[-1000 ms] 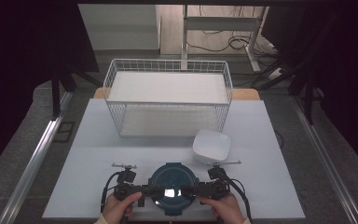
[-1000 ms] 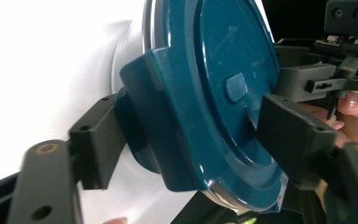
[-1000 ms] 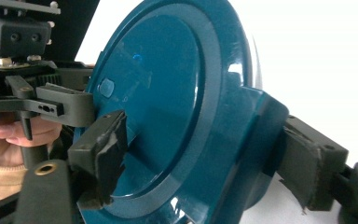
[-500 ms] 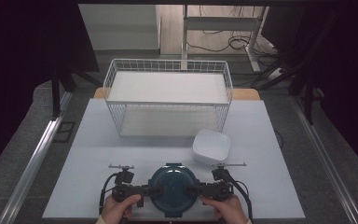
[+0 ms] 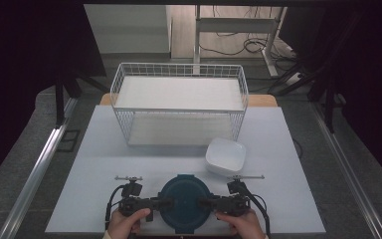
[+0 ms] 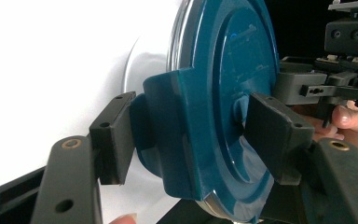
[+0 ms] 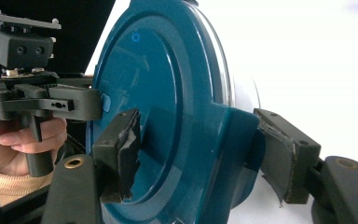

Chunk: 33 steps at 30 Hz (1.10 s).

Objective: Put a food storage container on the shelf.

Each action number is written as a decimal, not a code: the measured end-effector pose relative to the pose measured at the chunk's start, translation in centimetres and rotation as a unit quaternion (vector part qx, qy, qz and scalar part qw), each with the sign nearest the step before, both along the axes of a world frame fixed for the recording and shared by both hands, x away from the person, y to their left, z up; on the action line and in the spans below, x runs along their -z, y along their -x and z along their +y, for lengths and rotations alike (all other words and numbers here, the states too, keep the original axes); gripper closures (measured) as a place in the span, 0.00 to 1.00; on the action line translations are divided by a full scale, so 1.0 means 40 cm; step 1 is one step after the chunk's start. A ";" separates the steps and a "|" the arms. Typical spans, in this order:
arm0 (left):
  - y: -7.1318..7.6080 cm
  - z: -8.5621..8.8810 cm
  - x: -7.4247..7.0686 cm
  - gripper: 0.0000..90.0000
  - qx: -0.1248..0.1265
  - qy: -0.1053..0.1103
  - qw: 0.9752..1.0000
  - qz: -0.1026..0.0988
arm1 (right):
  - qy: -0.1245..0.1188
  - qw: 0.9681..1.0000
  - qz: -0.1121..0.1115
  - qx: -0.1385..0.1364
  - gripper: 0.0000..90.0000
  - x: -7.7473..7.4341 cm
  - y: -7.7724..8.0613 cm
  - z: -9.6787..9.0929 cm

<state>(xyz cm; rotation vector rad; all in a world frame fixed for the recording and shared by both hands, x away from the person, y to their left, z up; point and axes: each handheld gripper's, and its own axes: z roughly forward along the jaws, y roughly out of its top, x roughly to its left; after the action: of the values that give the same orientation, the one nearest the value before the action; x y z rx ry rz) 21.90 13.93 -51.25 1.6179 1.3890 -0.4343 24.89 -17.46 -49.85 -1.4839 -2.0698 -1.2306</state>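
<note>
High view: I've got the teal lid (image 5: 184,204) at the near desk (image 5: 104,149) edge, left gripper (image 5: 165,203) and right gripper (image 5: 205,203) on opposite sides. White bowl (image 5: 225,156) just beyond to the right, wire basket (image 5: 179,102) further back.

Left gripper view: fingers (image 6: 114,135) have been closing, one on the lid's side tab, other on its top face; clamped on lid.

Right gripper view: same, fingers (image 7: 121,154) closing, clamped across the opposite tab. Lid sits on a clear container.
</note>
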 end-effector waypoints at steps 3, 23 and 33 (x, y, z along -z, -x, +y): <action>0.002 0.002 -0.004 0.41 -0.003 -0.001 1.000 -0.004 | -0.001 1.000 -0.005 0.000 0.39 -0.002 0.003 0.000; 0.011 0.011 -0.030 0.44 -0.007 -0.022 0.999 -0.035 | -0.011 1.000 -0.017 -0.003 0.42 -0.009 0.012 0.006; 0.011 0.014 -0.043 0.44 -0.011 -0.024 0.999 -0.044 | -0.015 1.000 -0.025 -0.002 0.43 -0.016 0.009 0.009</action>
<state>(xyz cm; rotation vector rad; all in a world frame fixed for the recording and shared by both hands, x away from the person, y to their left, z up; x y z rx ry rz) 21.45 14.49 -49.53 1.6396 1.3583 -0.3151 24.51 -17.09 -49.20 -1.4483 -2.0761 -1.3037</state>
